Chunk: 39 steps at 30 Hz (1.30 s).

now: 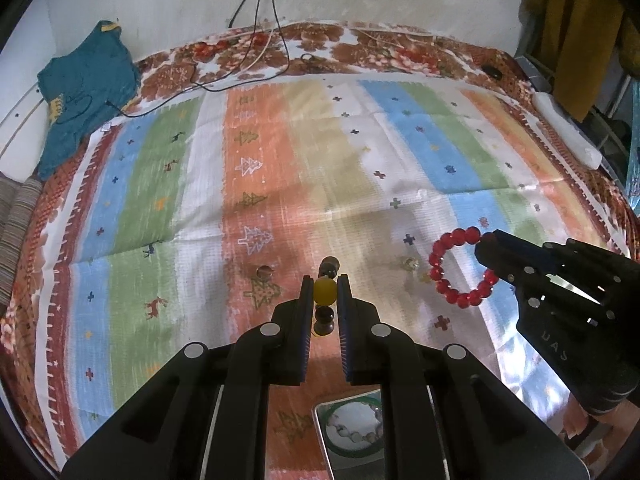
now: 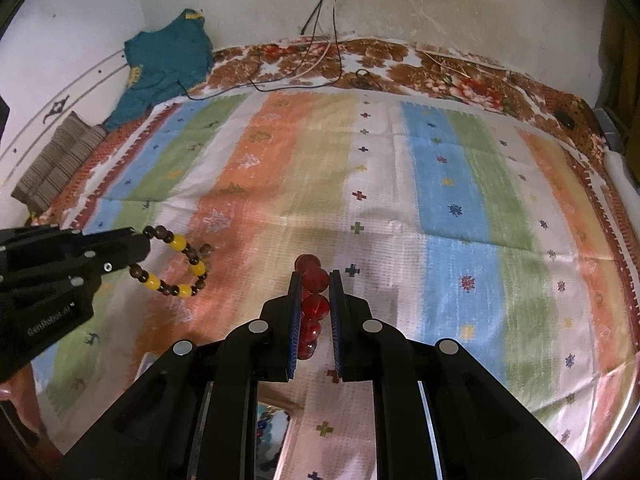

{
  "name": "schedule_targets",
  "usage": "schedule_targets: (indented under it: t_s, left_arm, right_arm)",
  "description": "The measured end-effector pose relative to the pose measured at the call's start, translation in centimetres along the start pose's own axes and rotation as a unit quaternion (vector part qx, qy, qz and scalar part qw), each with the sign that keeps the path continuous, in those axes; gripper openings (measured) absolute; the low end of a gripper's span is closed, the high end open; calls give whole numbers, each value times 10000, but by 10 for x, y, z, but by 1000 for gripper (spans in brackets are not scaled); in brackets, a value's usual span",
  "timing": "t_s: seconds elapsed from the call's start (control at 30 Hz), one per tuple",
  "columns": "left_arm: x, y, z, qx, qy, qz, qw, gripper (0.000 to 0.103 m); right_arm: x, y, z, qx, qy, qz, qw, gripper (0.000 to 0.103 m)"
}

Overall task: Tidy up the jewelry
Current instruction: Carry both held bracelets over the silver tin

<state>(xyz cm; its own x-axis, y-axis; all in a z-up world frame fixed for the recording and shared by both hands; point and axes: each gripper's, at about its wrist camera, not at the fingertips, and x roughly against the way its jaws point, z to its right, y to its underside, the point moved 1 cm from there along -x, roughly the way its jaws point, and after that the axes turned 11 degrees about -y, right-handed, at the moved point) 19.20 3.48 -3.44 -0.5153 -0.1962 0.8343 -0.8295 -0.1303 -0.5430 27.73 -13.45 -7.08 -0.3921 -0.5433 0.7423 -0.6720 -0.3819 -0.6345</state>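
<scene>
Both tools are held above a bed spread with a striped cloth [image 1: 280,168] in orange, green, blue and white bands, printed with small trees, crosses and reindeer. The left tool [image 1: 325,286] is clamped on a bracelet of yellow and dark brown round beads [image 2: 182,266]; in its own view one yellow bead sits pinched between the two fingers, dark beads above and below it. From the right wrist view the loop hangs free off that tool's tip, clear of the cloth as far as I can tell. The right tool [image 2: 315,282] is closed around a bracelet of translucent red faceted beads [image 1: 460,266]; several red beads line up between its fingers, and in the left wrist view the ring dangles from its tip over a blue and white band. A small pale bead-like item [image 1: 410,264] lies on the cloth just left of the red ring; too small to identify. Below the left tool, a metal-rimmed tray [image 1: 320,432] holds another pale beaded piece. A teal garment [image 1: 86,88] lies crumpled at the far left corner, and dark cables [image 1: 256,12] trail down the wall onto the bed.
</scene>
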Motion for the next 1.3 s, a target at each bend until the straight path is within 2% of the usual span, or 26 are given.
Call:
schedule_targets:
  t_s: [1.3]
  left_arm:
    - [65, 40, 6, -36, 364, 509, 9980, 11]
  right_arm:
    - [46, 33, -41, 457, -300, 240, 9982, 14]
